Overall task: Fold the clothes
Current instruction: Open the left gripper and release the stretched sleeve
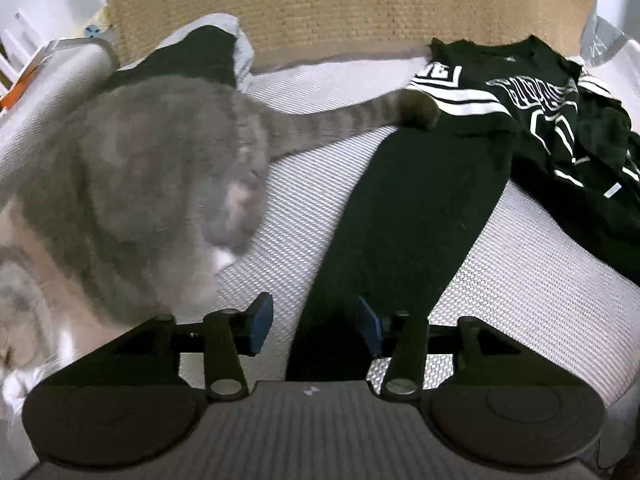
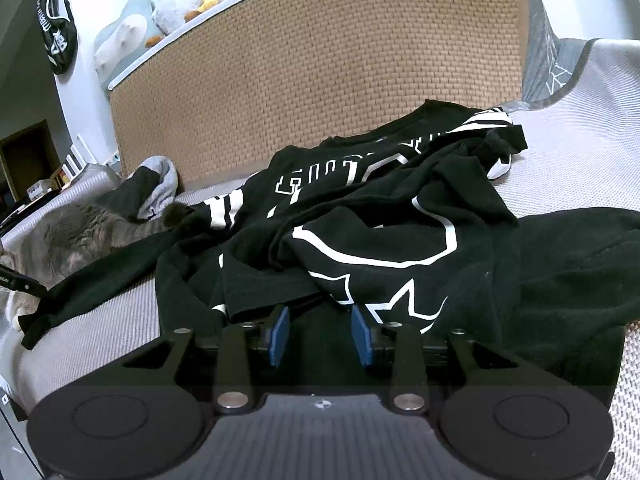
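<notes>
Hovering low over the bed, the left gripper has its blue pads apart, with nothing pinched between them; the end of a long plain black sleeve or trouser-leg strip runs up from under its right pad, lying flat on the pale grey woven bed cover, so the jaws read as standing free above cloth laid out straight, probably so that it can be folded cleanly. At its far end that strip meets the crumpled black T-shirt with white stripes and outlined white lettering, heaped near the tan woven headboard. A grey tabby cat stands just left of the gripper, its tail tip resting on the shirt's striped sleeve, which could disturb any fold. From the right wrist view, the right gripper also has its pads parted, about half spread, and the hem of the black printed shirt lies just ahead of and partly between the fingertips; whether the pads touch the cloth cannot be told, but they are not pressed together on it. A second plain black garment lies just right of the shirt, touching it. The shirt is still bunched and overlapped, so folding looks barely begun; the right gripper seems posed to take the near hem.
</notes>
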Demonstrator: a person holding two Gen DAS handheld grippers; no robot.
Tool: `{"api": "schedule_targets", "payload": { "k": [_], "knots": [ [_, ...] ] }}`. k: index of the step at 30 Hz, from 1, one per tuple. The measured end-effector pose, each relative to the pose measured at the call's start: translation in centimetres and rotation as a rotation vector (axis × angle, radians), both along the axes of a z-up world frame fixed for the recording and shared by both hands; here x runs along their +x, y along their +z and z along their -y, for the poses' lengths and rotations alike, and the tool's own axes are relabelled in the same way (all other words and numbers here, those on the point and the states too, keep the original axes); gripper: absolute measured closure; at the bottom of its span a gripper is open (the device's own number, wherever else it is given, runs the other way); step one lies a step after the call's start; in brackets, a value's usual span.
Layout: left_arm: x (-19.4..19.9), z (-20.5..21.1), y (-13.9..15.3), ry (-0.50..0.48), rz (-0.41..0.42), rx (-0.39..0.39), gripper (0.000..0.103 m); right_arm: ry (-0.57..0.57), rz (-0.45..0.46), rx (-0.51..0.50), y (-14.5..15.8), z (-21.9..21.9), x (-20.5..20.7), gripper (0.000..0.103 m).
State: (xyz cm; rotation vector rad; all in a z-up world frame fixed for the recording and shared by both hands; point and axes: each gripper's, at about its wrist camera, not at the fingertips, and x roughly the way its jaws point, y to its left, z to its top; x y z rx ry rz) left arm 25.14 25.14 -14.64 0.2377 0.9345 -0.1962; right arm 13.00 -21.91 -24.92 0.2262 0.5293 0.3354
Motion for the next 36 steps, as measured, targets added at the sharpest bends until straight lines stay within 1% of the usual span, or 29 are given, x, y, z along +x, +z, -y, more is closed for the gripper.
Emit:
{"api": "schedule_targets", "payload": {
  "k": [3, 7, 8, 9, 10, 11, 12, 13, 16, 19, 22, 24, 27, 30, 33, 36],
  "knots": [
    [0.4, 0.7, -0.8, -0.015, -0.015, 0.025, 0.048, 0.000, 0.000, 0.000, 0.0, 0.0, 0.0, 0.064],
    [0.5, 0.8, -2.0, 0.001, -0.017, 0.085, 0.049, 0.000, -0.001, -0.001, 0.0, 0.0, 0.0, 0.064],
    [0.5, 0.6, -2.2, 0.009, -0.019, 0.091, 0.053, 0.000, -0.001, -0.001, 0.0, 0.0, 0.0, 0.064],
    [0.6, 0.3, -2.5, 0.022, -0.031, 0.087, 0.061, 0.000, -0.001, -0.001, 0.0, 0.0, 0.0, 0.064],
    [0.6, 0.0, -2.7, 0.034, -0.042, 0.081, 0.081, 0.000, -0.001, -0.001, -0.1, 0.0, 0.0, 0.064],
    [0.6, -0.3, -2.8, 0.047, -0.053, 0.073, 0.088, 0.000, -0.001, -0.001, -0.1, -0.1, 0.0, 0.063],
    [0.5, -0.6, -2.9, 0.058, -0.060, 0.069, 0.089, 0.002, -0.001, -0.001, -0.1, -0.1, 0.0, 0.063],
    [0.4, -0.8, -2.9, 0.064, -0.058, 0.074, 0.093, 0.004, -0.001, -0.002, -0.1, -0.1, 0.0, 0.063],
    [-0.2, -1.3, -2.9, 0.073, -0.045, 0.087, 0.098, 0.005, -0.001, -0.001, -0.2, -0.1, 0.0, 0.063],
    [-0.4, -1.5, -2.6, 0.087, -0.026, 0.089, 0.098, 0.007, -0.001, -0.003, -0.2, -0.1, 0.0, 0.062],
    [-0.3, -2.3, -2.1, 0.114, -0.019, 0.061, 0.098, 0.007, -0.001, -0.003, -0.2, -0.1, 0.0, 0.062],
    [-0.3, -2.9, -1.9, 0.130, -0.015, 0.057, 0.098, 0.006, -0.001, -0.003, -0.2, -0.2, 0.0, 0.062],
    [-0.5, -4.0, -2.1, 0.157, -0.035, 0.053, 0.098, 0.006, -0.001, -0.002, -0.2, -0.2, 0.0, 0.062],
    [-1.0, -4.1, -2.4, 0.156, -0.045, 0.060, 0.097, 0.006, 0.000, -0.004, -0.2, -0.3, 0.0, 0.062],
    [-1.1, -3.7, -2.4, 0.163, -0.055, 0.080, 0.094, 0.008, -0.001, -0.003, -0.3, -0.2, 0.0, 0.062],
    [-1.1, -3.3, -2.4, 0.167, -0.063, 0.109, 0.087, 0.008, 0.000, -0.005, -0.2, -0.2, 0.0, 0.062]
  ]
}}
